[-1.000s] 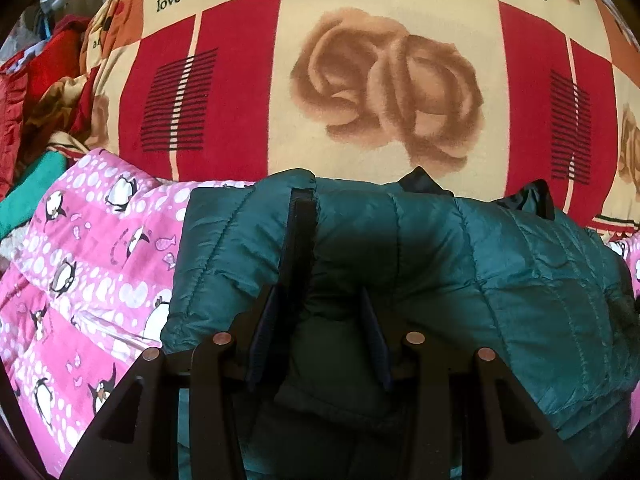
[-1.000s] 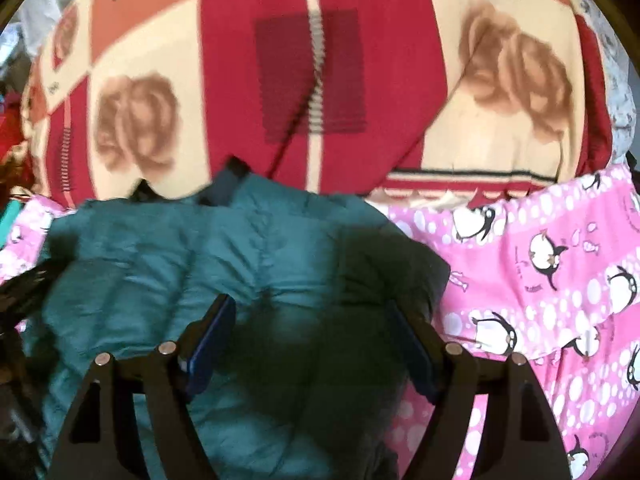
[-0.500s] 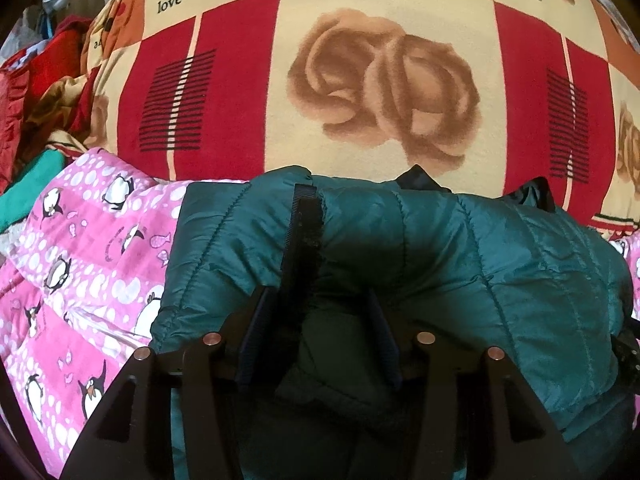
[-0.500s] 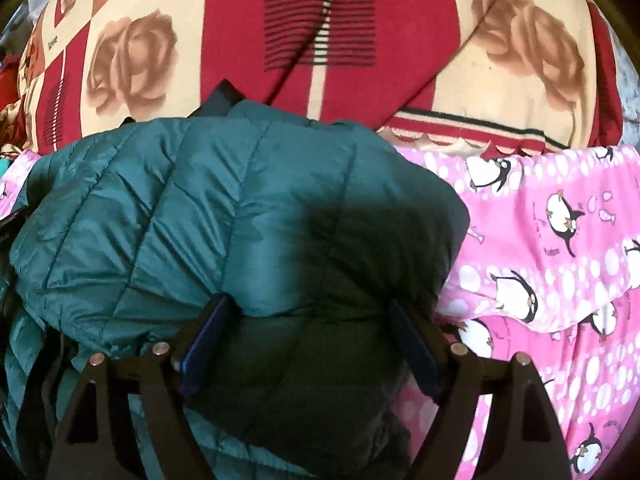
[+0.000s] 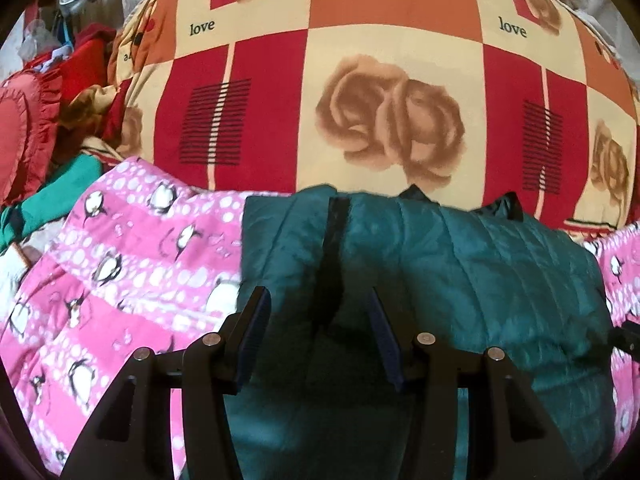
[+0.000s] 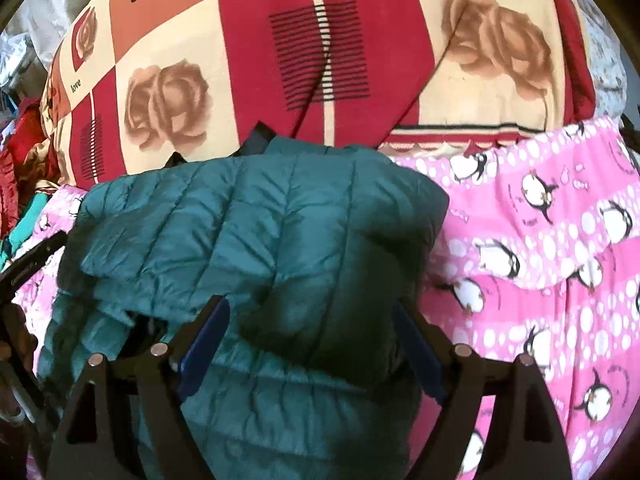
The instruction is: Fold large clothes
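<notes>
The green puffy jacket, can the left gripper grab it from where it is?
Probably yes. The left gripper sits right over the green puffy jacket, jaws apart with the black zipper strip between them and nothing blocking. It isn't pinching the fabric yet.

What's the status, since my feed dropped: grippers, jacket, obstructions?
Left gripper open above teal jacket. Right gripper jaws opening, jacket between, unpinched. Jacket folded on penguin blanket; nothing obstructing.

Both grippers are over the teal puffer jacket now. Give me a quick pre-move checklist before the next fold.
1. Left gripper free of the jacket: ok, pads clear of fabric.
2. Right gripper released: ok, jaws opening, nothing pinched.
3. Jacket lying folded on the pink penguin blanket: ok.
4. Black zipper strip clear of the pads: ok.
5. Fold edges aligned: cannot tell.
</notes>
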Demonstrator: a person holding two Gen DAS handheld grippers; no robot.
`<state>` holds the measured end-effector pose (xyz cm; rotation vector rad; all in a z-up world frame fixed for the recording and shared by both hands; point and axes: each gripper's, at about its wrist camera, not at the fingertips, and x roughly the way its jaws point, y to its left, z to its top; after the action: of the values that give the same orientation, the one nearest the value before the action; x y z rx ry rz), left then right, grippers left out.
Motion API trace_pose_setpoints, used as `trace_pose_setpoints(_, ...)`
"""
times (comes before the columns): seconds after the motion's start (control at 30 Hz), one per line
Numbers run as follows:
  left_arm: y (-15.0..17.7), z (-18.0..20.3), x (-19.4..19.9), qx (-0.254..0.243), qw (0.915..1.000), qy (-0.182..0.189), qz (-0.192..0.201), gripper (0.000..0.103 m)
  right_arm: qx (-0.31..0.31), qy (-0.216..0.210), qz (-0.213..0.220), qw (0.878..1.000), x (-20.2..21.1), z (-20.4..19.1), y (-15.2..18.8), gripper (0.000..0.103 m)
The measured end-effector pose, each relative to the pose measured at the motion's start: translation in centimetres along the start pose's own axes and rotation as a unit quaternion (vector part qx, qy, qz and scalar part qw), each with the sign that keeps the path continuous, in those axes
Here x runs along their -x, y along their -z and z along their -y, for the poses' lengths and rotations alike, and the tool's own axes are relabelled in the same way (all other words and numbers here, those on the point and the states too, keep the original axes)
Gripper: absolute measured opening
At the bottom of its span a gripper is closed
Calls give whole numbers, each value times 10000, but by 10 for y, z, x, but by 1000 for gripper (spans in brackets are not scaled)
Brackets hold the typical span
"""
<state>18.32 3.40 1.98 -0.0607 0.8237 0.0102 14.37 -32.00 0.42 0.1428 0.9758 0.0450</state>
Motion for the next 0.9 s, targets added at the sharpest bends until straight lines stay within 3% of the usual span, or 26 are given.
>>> trace_pose_setpoints(0.57, 77, -47, 45, -112, 9986, 85, -520, 27, -76, 358, -200, 9991, 26, 7, 59, 88)
trace_pose_setpoints(0.9, 113, -70, 66, -71, 9972, 197, -719, 27, -25, 343, -288, 9990, 47, 7, 100, 88)
